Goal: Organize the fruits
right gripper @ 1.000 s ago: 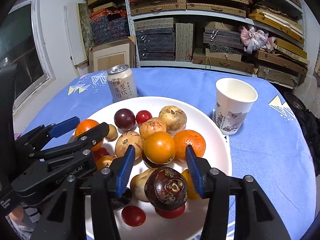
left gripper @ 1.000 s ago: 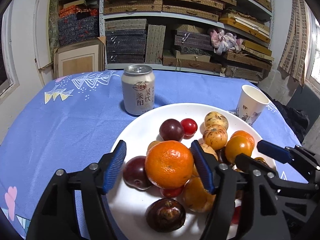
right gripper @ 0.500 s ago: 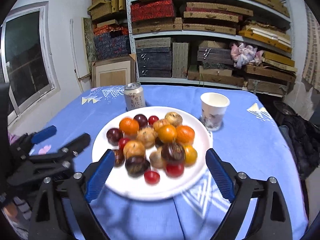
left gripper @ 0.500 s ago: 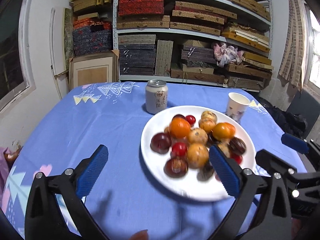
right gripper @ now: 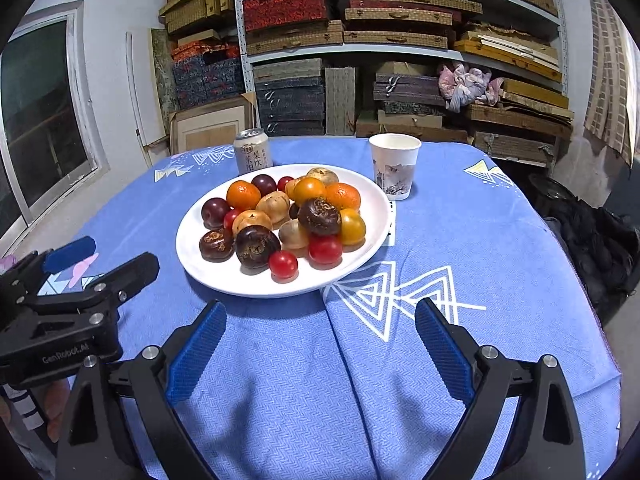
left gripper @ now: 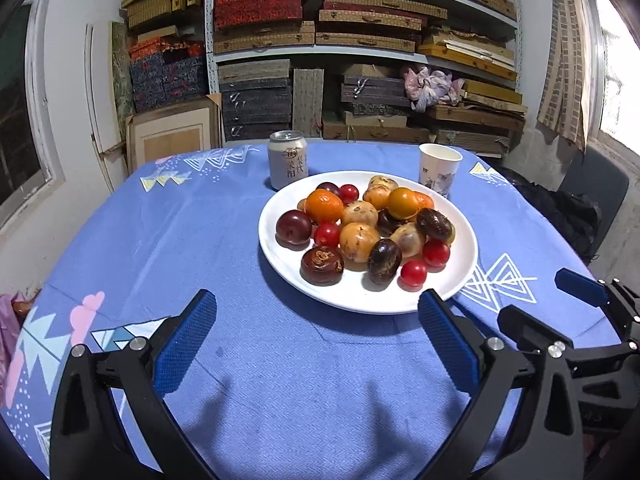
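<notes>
A white plate [left gripper: 360,300] on the blue tablecloth holds a heap of fruit: an orange tangerine [left gripper: 324,206], a dark plum [left gripper: 294,227], brown mangosteens [left gripper: 322,265], yellow-brown fruits and red cherry tomatoes [left gripper: 413,273]. My left gripper [left gripper: 316,300] hovers over the cloth just short of the plate's near rim, open and empty. Beside it on the right, my right gripper [right gripper: 320,306] also stands short of the plate [right gripper: 224,272]; its jaws are wide and still opening, with nothing between them. A mangosteen [right gripper: 325,216] lies on top of the heap.
A drink can [left gripper: 287,159] and a paper cup [left gripper: 439,168] stand just behind the plate. Shelves packed with boxes [left gripper: 360,40] fill the back wall. A dark chair [left gripper: 592,188] and a black bag sit off the table's right side.
Both grippers have drawn back from the plate and spread wide. The left one has let go of the tangerine and the right one of the mangosteen; both fruits rest in the heap.
</notes>
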`<action>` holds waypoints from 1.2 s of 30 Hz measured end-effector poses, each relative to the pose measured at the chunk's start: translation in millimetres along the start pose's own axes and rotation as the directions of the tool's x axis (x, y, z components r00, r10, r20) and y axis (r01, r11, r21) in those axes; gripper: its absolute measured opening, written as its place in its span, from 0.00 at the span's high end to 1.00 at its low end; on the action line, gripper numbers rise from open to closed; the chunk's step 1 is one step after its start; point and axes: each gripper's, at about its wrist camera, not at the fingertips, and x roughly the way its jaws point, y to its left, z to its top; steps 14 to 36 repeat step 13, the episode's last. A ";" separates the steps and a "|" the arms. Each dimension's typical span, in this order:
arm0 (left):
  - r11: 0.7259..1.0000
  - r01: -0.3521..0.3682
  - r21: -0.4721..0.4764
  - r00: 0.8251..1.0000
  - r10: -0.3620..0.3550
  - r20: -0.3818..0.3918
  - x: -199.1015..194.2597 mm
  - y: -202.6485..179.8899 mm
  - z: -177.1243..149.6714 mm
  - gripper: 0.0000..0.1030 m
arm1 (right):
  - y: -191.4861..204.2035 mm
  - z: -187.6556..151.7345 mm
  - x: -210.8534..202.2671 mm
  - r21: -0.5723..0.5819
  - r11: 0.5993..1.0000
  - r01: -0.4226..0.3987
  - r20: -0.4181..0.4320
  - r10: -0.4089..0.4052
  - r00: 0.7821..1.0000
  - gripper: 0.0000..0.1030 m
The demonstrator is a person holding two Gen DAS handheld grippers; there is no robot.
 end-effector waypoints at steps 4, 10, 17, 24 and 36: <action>1.000 -0.014 0.023 1.000 0.014 0.014 -0.5 -3.0 -1.3 0.04 | 0.0 -0.6 0.8 0.003 1.000 0.000 -0.003 0.000 1.000 0.07; 1.000 0.007 -0.011 1.000 -0.007 -0.013 3.8 1.8 -1.5 0.04 | -0.5 -0.2 1.3 0.002 1.000 -0.003 -0.001 0.003 1.000 0.07; 1.000 -0.002 -0.031 1.000 0.002 -0.012 4.7 5.4 0.1 0.04 | 0.5 0.6 1.3 0.000 1.000 -0.005 0.001 0.005 1.000 0.07; 1.000 -0.002 -0.031 1.000 0.002 -0.012 4.7 5.4 0.1 0.04 | 0.5 0.6 1.3 0.000 1.000 -0.005 0.001 0.005 1.000 0.07; 1.000 -0.002 -0.031 1.000 0.002 -0.012 4.7 5.4 0.1 0.04 | 0.5 0.6 1.3 0.000 1.000 -0.005 0.001 0.005 1.000 0.07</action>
